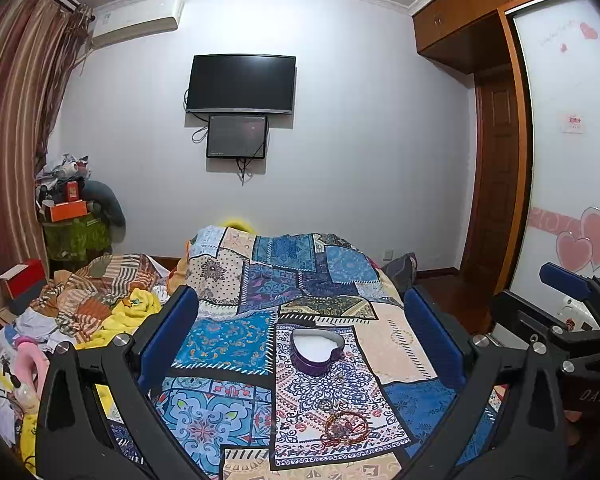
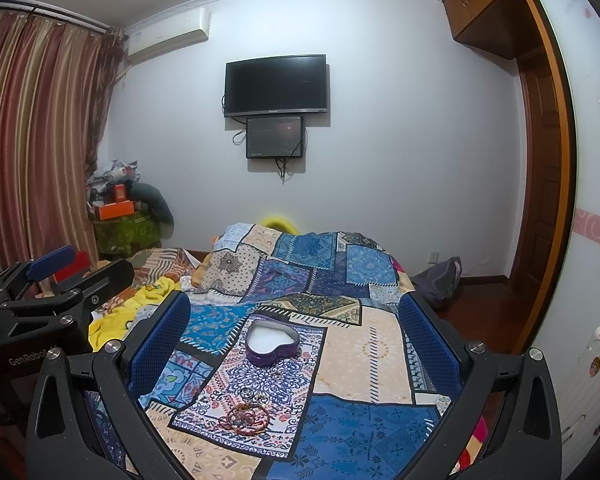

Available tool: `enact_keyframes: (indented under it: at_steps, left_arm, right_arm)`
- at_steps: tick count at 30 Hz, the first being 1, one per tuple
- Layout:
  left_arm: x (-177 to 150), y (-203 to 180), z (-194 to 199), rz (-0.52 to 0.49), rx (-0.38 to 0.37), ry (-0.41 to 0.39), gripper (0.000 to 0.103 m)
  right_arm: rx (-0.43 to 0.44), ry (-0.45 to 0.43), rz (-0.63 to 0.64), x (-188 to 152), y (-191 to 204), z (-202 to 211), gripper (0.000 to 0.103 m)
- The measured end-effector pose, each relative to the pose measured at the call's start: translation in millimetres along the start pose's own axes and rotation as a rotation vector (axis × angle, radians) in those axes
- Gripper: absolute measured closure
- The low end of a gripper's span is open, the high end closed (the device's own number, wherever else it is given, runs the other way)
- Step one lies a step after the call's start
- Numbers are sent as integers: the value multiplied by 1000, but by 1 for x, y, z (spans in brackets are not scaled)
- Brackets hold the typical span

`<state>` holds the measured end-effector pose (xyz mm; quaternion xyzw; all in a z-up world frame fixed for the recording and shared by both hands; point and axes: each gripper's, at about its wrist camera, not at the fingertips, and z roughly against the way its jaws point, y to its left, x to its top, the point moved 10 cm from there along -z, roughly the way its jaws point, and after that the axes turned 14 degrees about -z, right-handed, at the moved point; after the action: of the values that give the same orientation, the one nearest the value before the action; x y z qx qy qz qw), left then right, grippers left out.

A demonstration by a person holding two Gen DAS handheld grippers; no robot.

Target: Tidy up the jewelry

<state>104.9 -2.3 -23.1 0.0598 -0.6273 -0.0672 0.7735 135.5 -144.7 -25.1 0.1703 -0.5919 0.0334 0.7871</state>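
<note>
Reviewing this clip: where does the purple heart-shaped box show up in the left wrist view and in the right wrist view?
Left wrist view: the purple heart-shaped box sits right of centre on the patchwork bedspread, between the open fingers.
Right wrist view: the box sits left of centre, also between the open fingers.
Shared landmark: the red bracelet lies nearer the camera than the box in both.

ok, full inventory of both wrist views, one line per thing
heart-shaped box: 1, purple, white inside, open, on the quilt
bracelets: tangled pile, red-orange, nearer than the box
rings: a few, silvery, between box and bracelets
patchwork quilt: 1, blue and beige, over the bed
TV: 1, black, wall
small screen: 1, dark, under the TV
air conditioner: 1, white, upper left
left gripper: open, empty
right gripper: open, empty
</note>
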Motion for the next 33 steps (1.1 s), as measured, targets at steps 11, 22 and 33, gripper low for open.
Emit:
enact_keyframes:
  at_steps: [11,22,33]
  left_arm:
    - [-1,0,1,-4,4,1,0]
    - [-3,0,-6,-3,5,18,0]
    - [-17,0,-35,-4,-7,73,0]
  right_arm:
    - [-2,-2,0,0,1,1,0]
    - [-8,13,-10,-5,-3,-6,0]
    - [-40,61,-13,-18,-15,-28,0]
